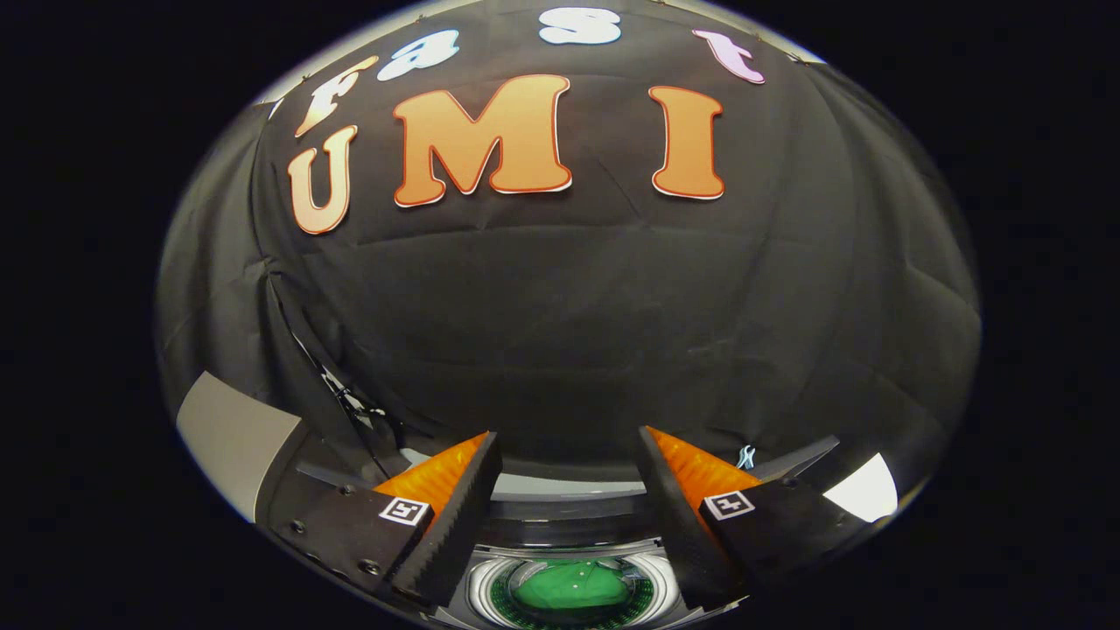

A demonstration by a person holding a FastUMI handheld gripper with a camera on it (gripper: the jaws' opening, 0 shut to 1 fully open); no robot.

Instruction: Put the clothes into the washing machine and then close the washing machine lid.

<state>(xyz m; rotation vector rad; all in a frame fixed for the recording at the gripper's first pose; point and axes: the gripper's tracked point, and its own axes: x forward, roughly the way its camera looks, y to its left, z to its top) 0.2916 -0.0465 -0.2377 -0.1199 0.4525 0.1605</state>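
Ahead of me hangs the black cloth wall [560,297], creased and folded. A thin dark cable [350,402] runs down it, beside a grey panel [236,437].

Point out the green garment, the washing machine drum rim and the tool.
green garment [569,588]: gripper view, middle of the cloth lying inside the drum.
washing machine drum rim [479,588]: gripper view, pale ring beside the garment.
tool [569,448]: gripper view, midway between its fingertips; fingers spread, holding nothing.
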